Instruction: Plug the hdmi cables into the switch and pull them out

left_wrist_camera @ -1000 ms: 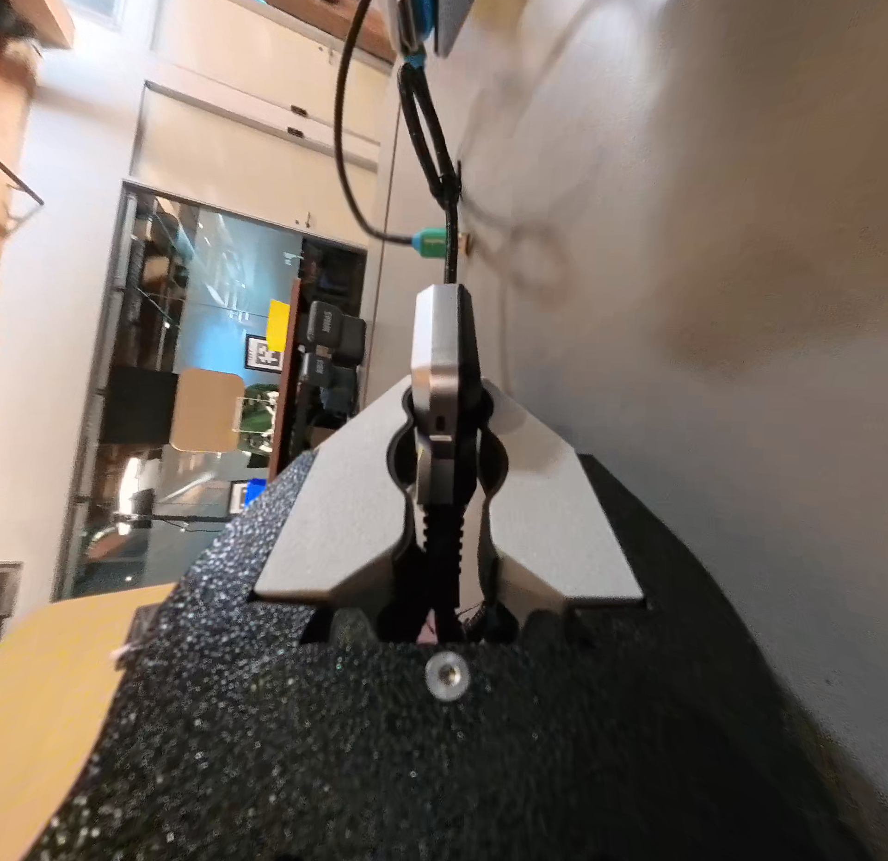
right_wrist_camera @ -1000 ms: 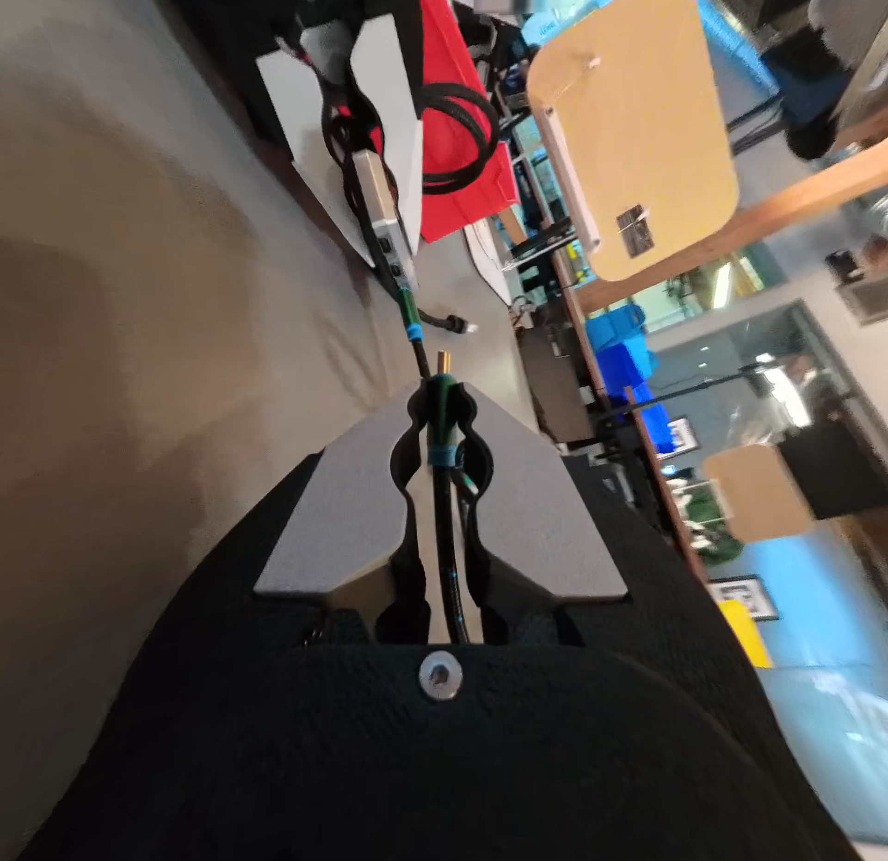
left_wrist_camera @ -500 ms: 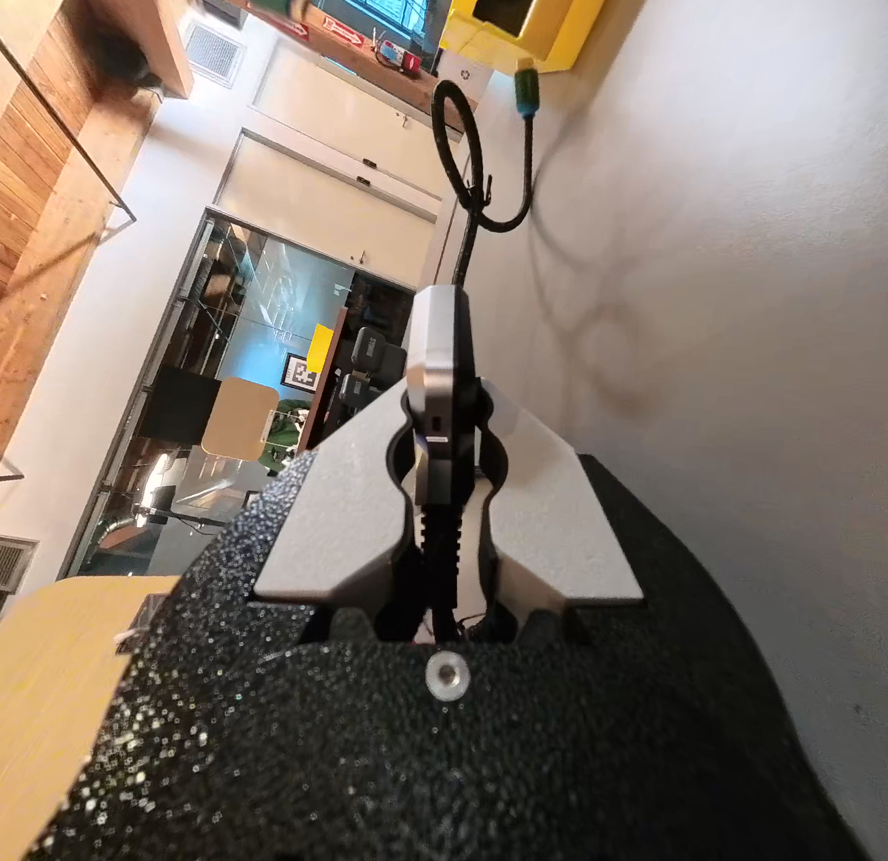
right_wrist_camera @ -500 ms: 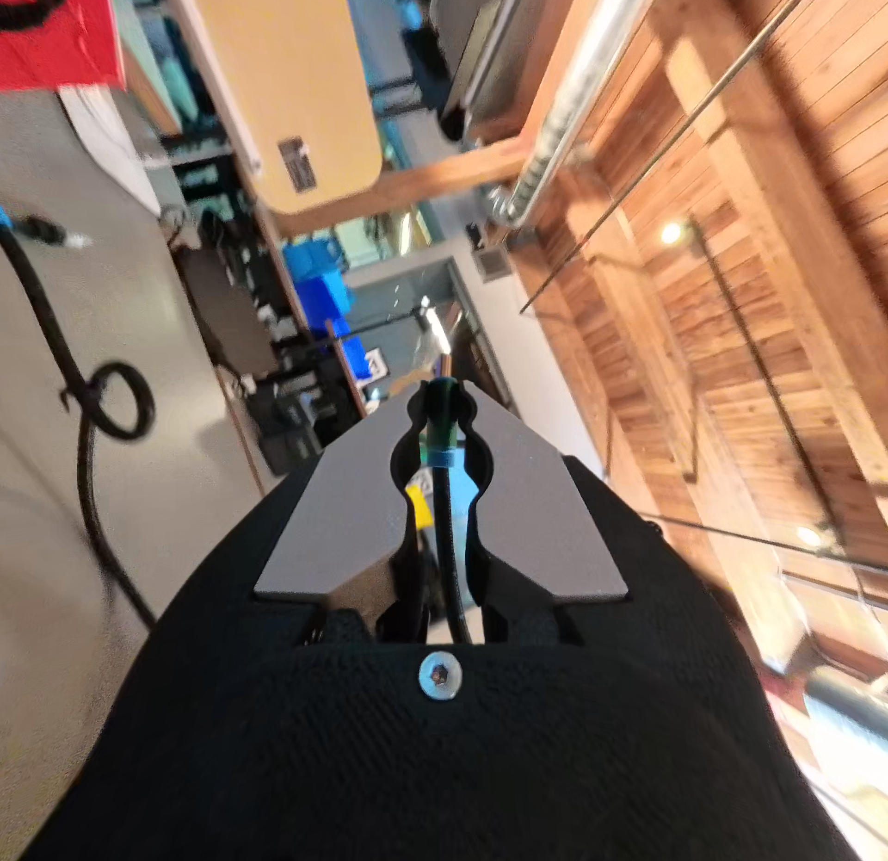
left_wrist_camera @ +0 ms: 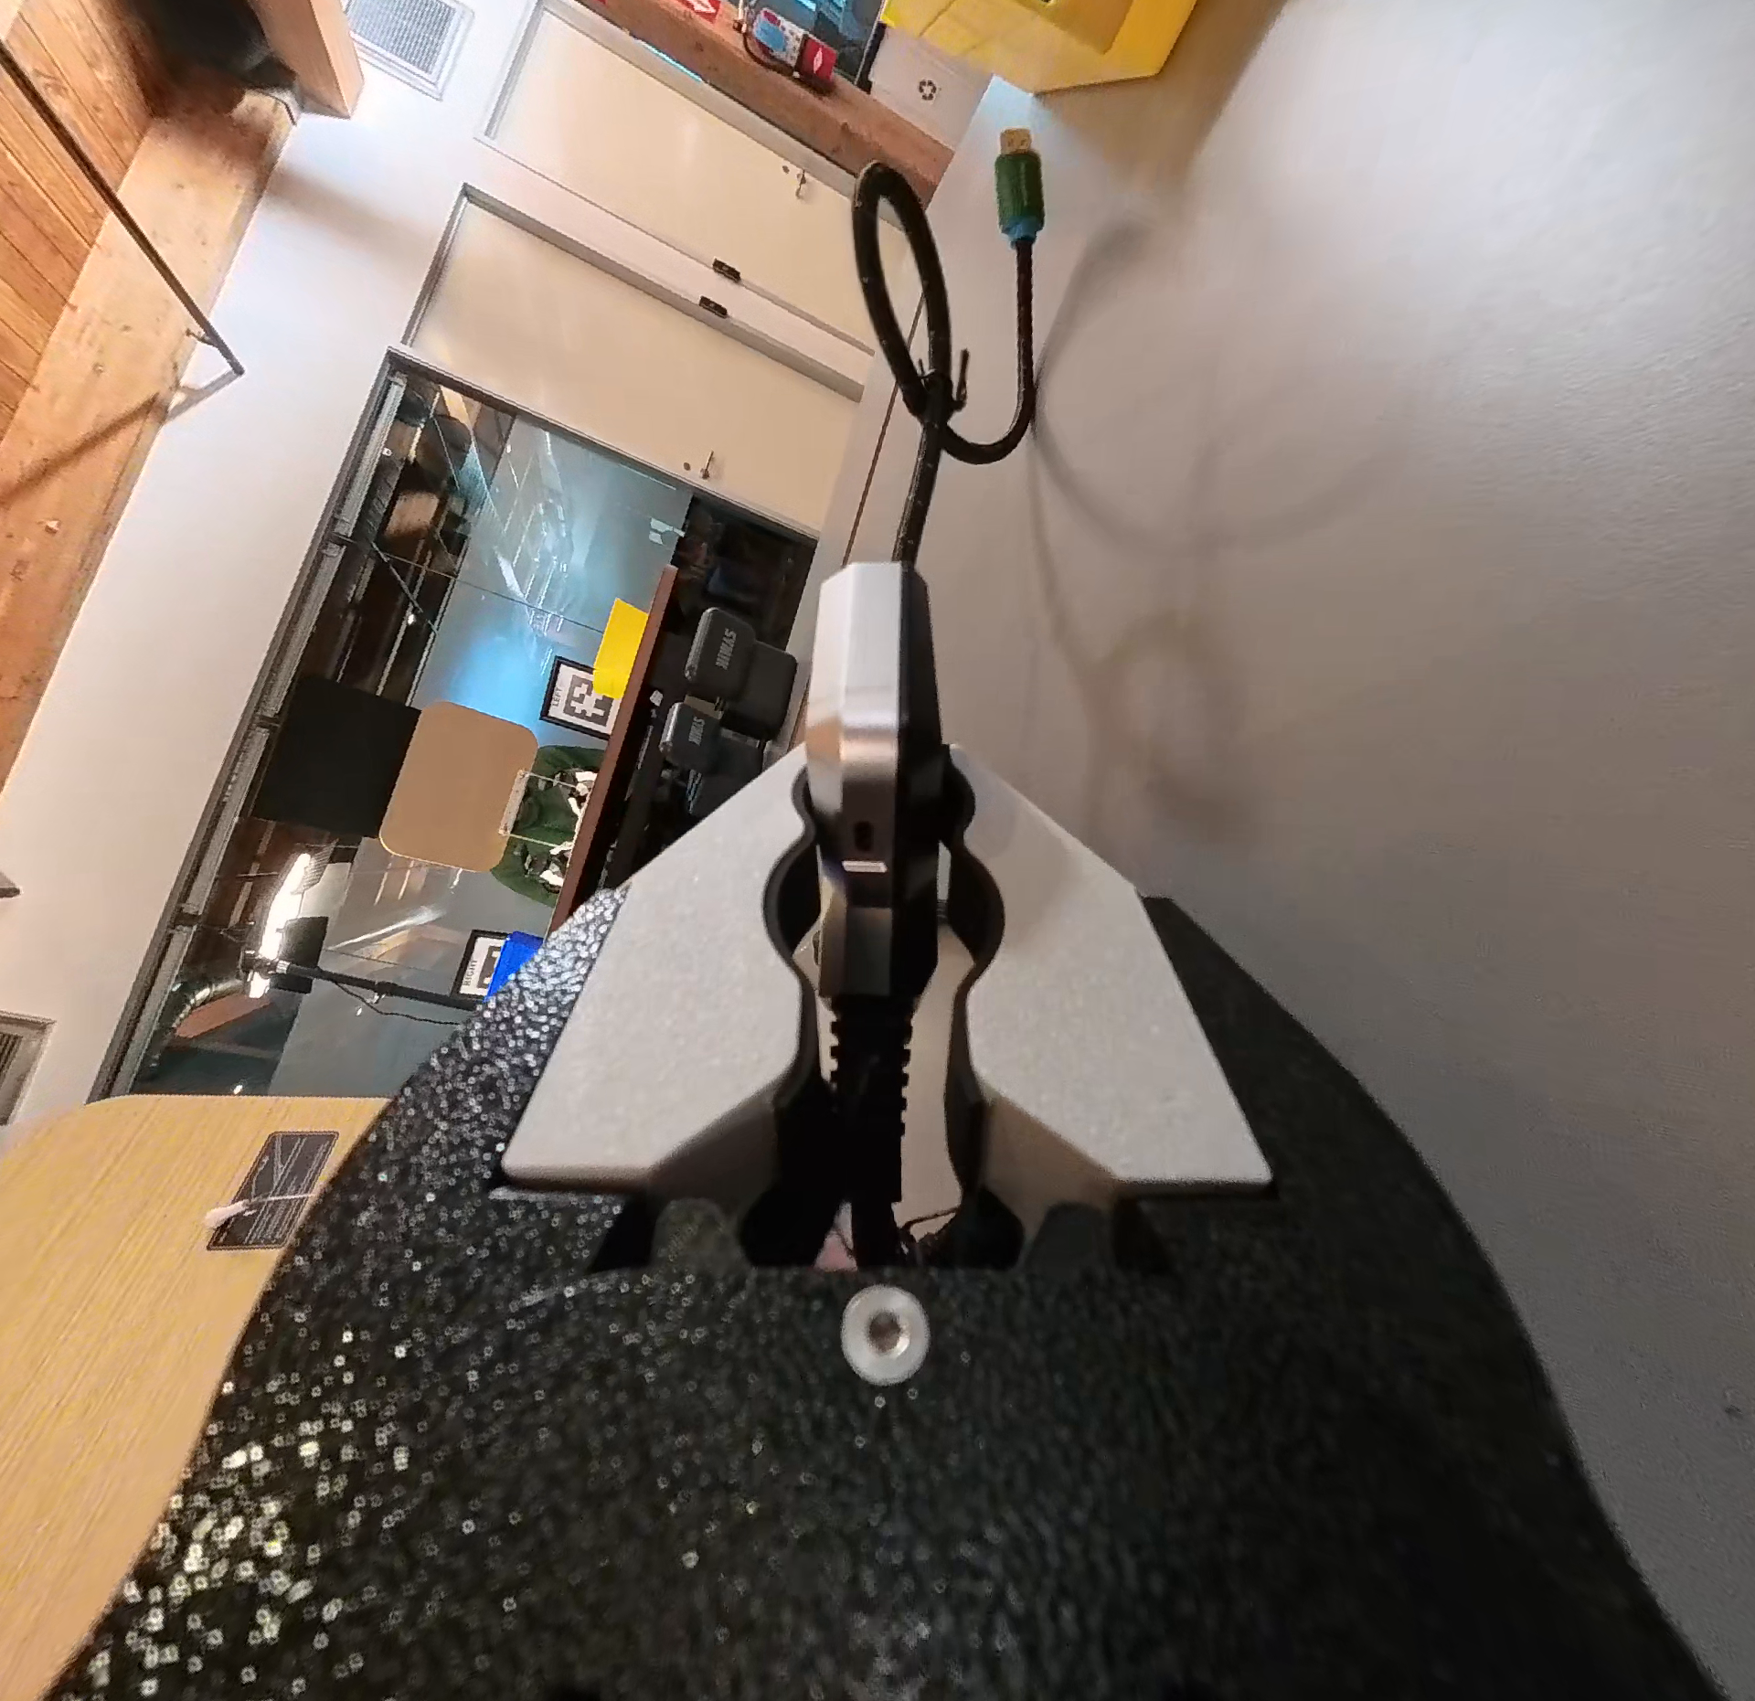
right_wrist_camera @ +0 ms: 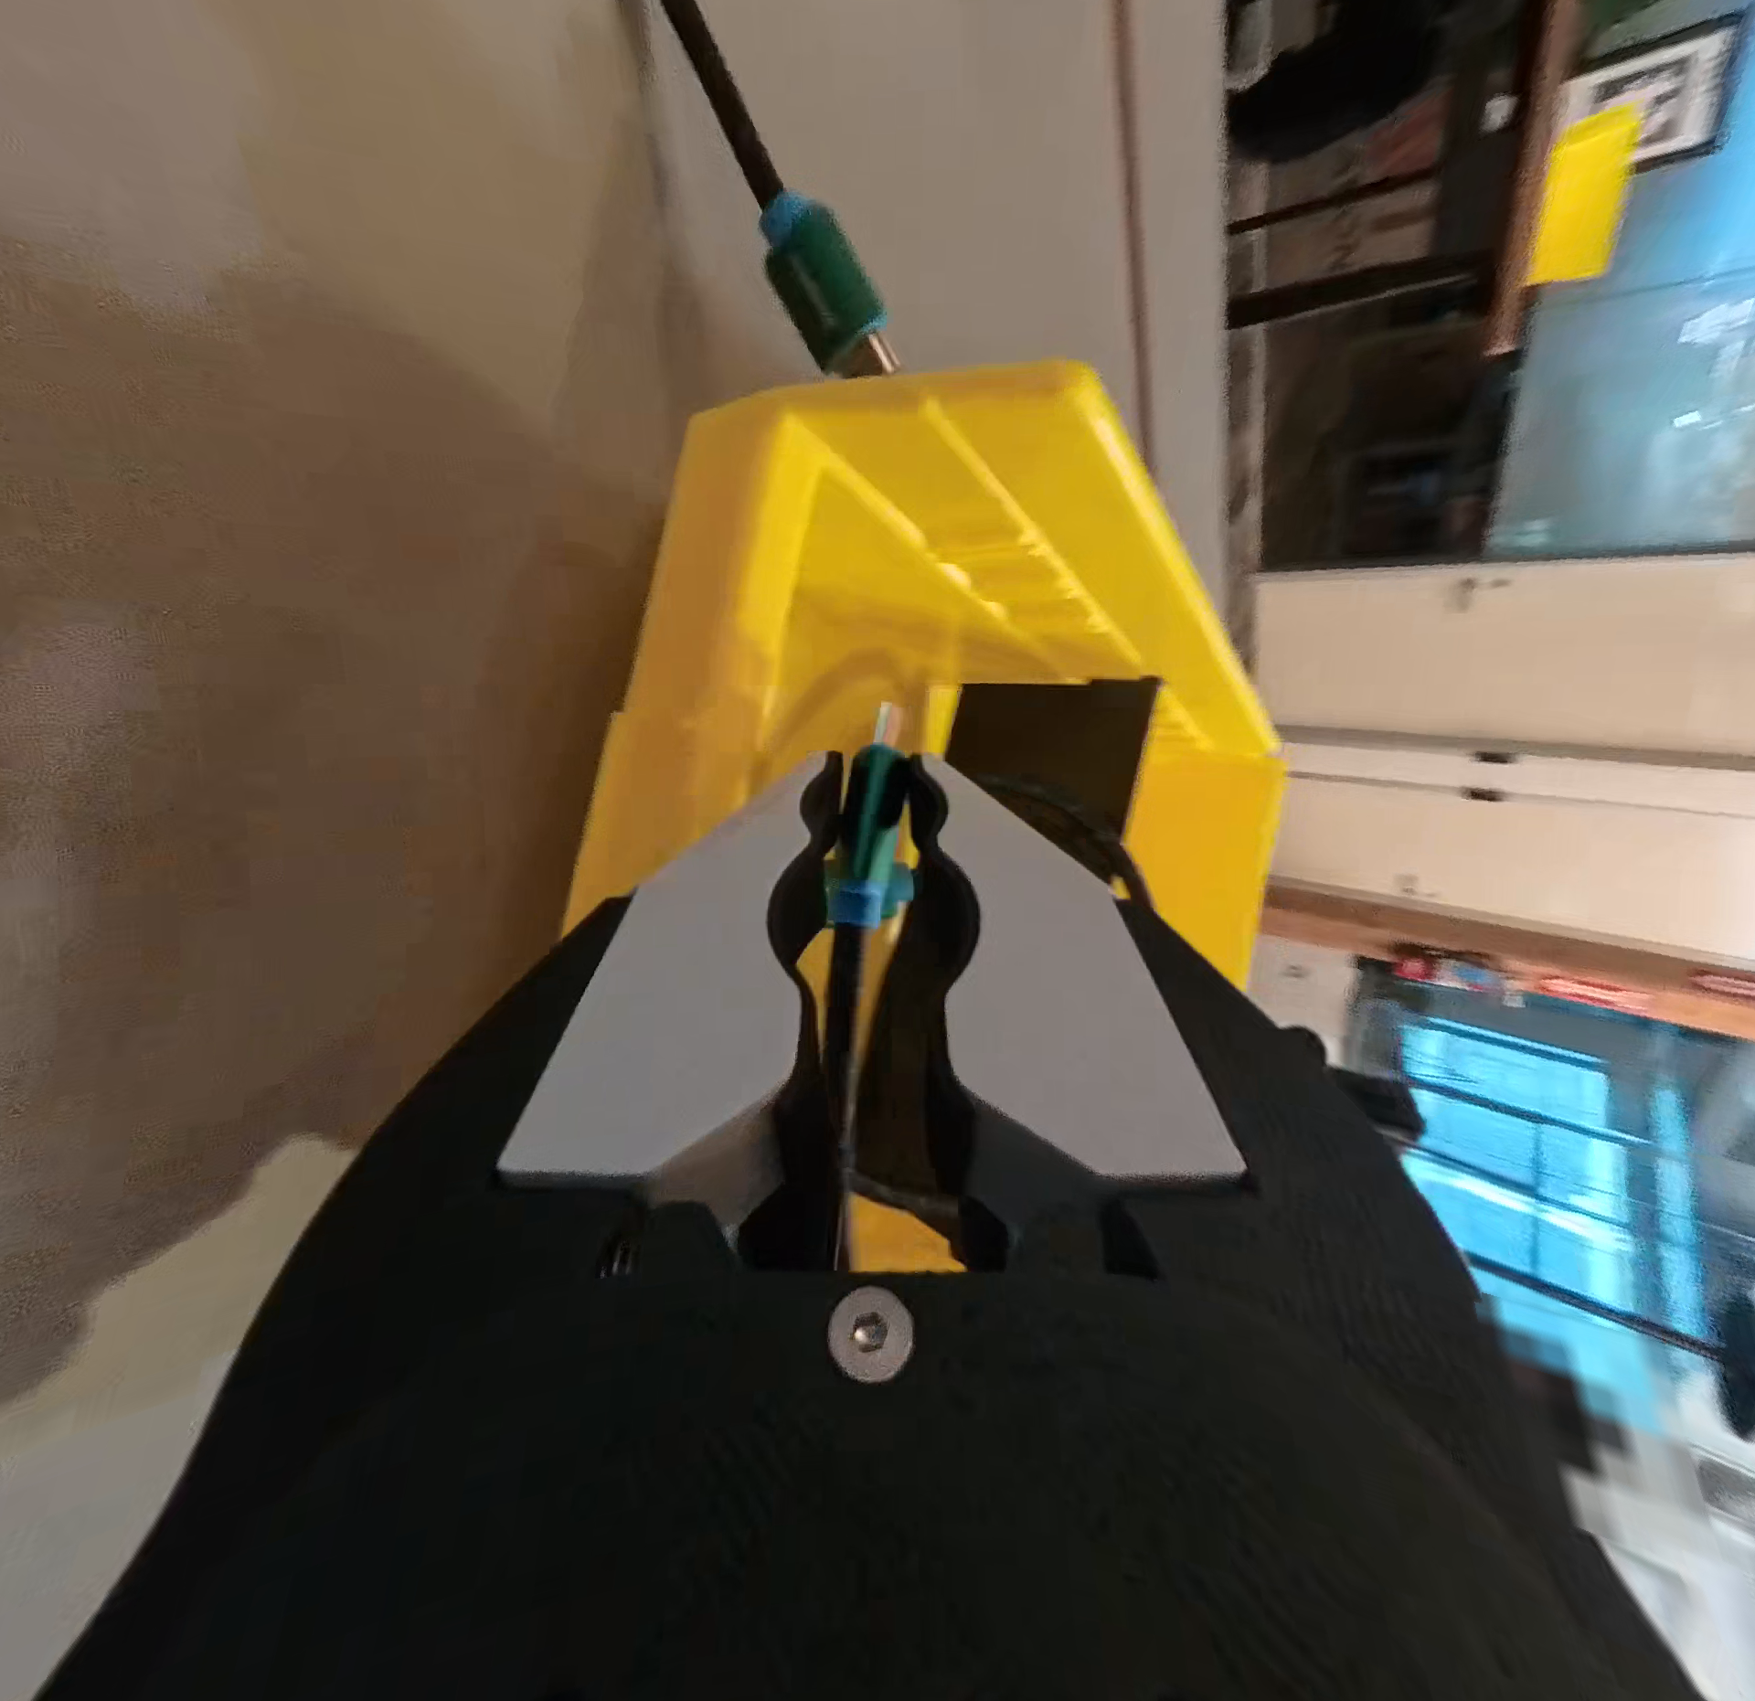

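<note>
My left gripper (left_wrist_camera: 876,782) is shut on the silver HDMI switch (left_wrist_camera: 869,706), held on edge above the grey table (left_wrist_camera: 1424,611). A black braided cable (left_wrist_camera: 926,478) runs from the switch's far end, loops, and ends in a free green plug (left_wrist_camera: 1018,195). My right gripper (right_wrist_camera: 876,767) is shut on another green HDMI plug (right_wrist_camera: 869,829) with a blue collar; its tip points at a yellow bin (right_wrist_camera: 950,630). A second green plug (right_wrist_camera: 821,288) on a black cable lies just beyond on the table, near the bin's edge.
The yellow bin also shows at the top of the left wrist view (left_wrist_camera: 1054,13). A wooden board (left_wrist_camera: 123,1276) is at lower left there. Glass walls, cabinets and shelving stand behind the table. Spacing between my two grippers at the tips: around 35 cm.
The right gripper has swung round with its plug, from facing the room to facing the yellow bin. The left view has shifted slightly; the free plug now shows clearly.
</note>
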`<state>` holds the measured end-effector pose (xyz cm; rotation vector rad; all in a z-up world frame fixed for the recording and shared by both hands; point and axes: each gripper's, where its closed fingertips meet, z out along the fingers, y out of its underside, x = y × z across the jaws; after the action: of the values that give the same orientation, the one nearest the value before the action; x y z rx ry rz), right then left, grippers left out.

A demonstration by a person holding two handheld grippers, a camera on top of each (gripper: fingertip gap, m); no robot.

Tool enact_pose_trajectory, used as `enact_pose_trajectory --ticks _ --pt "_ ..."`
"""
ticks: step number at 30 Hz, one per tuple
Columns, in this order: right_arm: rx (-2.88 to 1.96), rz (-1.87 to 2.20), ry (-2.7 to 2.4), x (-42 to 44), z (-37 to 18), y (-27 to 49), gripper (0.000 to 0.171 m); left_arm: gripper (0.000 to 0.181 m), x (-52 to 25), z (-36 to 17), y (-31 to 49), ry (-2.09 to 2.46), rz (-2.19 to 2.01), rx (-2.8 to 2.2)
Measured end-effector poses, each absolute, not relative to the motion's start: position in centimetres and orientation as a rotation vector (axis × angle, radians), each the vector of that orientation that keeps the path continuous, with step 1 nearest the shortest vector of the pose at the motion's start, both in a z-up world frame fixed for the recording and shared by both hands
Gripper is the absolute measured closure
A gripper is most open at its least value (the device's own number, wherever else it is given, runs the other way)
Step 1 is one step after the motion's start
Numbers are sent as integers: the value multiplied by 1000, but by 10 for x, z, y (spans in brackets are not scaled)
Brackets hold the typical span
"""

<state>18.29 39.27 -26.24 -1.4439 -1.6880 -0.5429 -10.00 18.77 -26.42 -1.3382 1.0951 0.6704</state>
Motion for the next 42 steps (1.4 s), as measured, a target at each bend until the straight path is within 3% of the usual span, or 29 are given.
enact_pose_trajectory --ticks 4,8,11,14,20,23,25,37,42 --pt "-1496 -494 -1632 176 -251 389 122 163 -100 -266 188 1101 667 -1342" --pt "-1319 -409 -1585 135 -212 356 118 163 -97 -267 190 1107 659 -1351" --pt "-1075 -30 -1698 56 -208 278 118 163 -91 -270 188 1131 635 -1357" --pt "-830 242 -1759 -11 -227 209 124 163 -81 -274 181 1189 585 -1326" --pt "-662 150 -1863 -63 -286 187 126 163 -69 -278 172 1249 537 -1299" --pt "-658 22 -1814 -72 -289 203 138 163 -65 -278 168 1261 499 -1283" --pt "-631 -18 -1792 -75 -289 204 160 163 -64 -277 167 1263 494 -1277" --pt "-625 72 -1790 -67 -293 188 161 143 -79 -292 185 1294 816 -1340" --pt "-626 93 -1799 -67 -296 186 161 161 -79 -298 184 1331 826 -1359"
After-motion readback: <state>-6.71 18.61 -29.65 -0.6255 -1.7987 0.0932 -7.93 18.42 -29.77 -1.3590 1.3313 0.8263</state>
